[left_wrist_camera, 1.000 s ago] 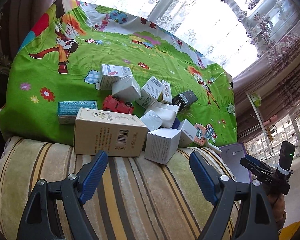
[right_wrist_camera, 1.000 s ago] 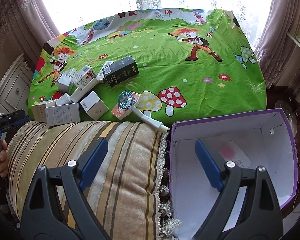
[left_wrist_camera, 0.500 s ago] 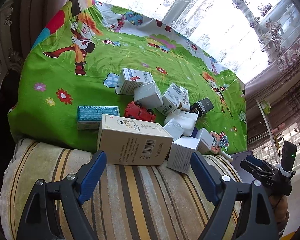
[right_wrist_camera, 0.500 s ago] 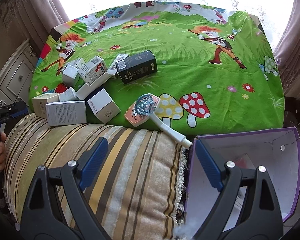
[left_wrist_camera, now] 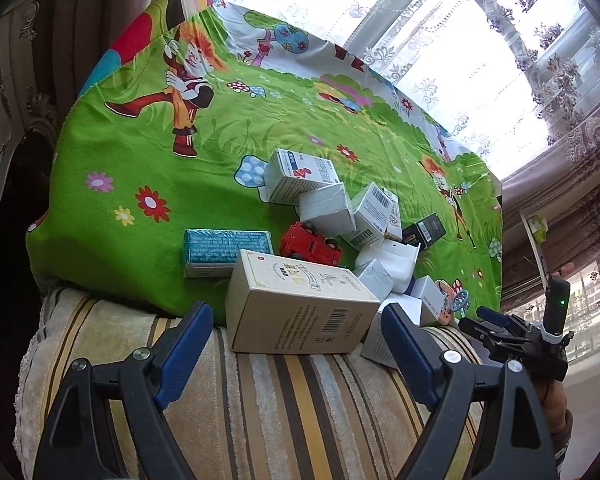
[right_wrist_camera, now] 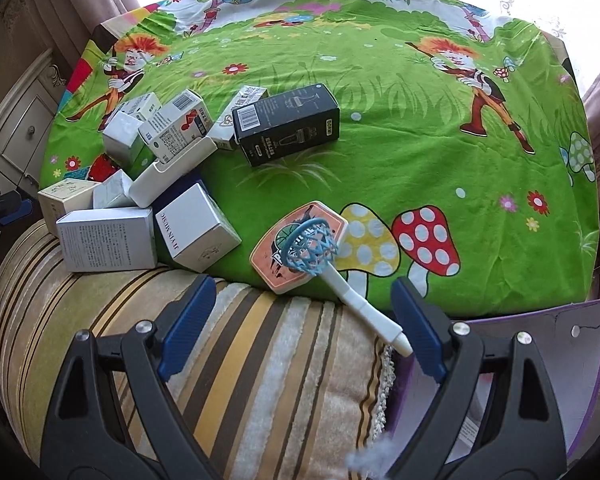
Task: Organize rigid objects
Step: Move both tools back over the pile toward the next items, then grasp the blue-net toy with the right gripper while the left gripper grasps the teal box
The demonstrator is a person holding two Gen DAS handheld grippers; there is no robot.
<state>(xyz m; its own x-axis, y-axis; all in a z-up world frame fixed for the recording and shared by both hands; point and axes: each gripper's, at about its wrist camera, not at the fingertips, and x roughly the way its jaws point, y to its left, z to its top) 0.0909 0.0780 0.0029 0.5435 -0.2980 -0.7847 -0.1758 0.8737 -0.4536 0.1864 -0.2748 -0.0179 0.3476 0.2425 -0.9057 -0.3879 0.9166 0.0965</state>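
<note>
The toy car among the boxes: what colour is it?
Red; the toy car shows best in the left wrist view.

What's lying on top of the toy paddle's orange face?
A blue net hoop sits on the toy paddle, over its printed picture. The print beneath the hoop is partly covered, so unreadable.

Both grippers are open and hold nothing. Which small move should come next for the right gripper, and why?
Probably lower the right gripper onto the white handle of the toy basketball hoop. The handle lies just ahead of its open jaws, apart from the pile of boxes, and the purple box stands open right beside it. The left gripper faces the large beige box.
</note>
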